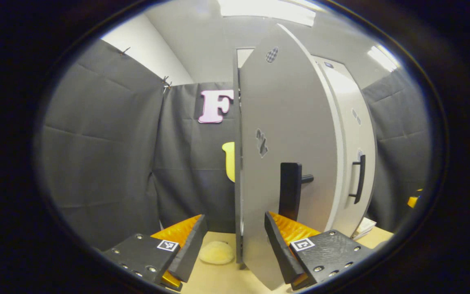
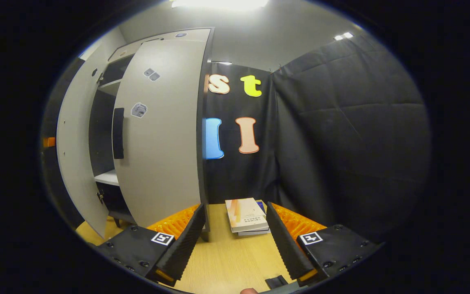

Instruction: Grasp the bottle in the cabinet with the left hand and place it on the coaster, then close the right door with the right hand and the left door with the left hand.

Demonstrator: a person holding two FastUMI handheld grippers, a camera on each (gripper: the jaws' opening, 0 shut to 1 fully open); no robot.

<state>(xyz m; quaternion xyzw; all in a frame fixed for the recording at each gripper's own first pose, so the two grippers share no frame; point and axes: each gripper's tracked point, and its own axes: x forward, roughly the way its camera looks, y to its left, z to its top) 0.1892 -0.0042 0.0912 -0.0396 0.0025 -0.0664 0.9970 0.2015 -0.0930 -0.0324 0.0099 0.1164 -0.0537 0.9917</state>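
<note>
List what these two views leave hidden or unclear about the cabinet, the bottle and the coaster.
- Cabinet inside: in the left gripper view the left door, seen nearly edge-on, covers it; in the right gripper view the right door leaves a dark slit showing only shelf edges.
- Bottle: cannot be made out.
- Round pale object on the table: possibly the coaster; partly cut by the door edge.
- Books: covers too small to read.

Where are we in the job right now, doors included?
Bottle step: cannot tell, no bottle or coaster identifiable. Right door looks nearly closed. In hand: left door is still ajar, its edge between the open left claw fingers. Right claw open, idle. Left: shut that door.
</note>
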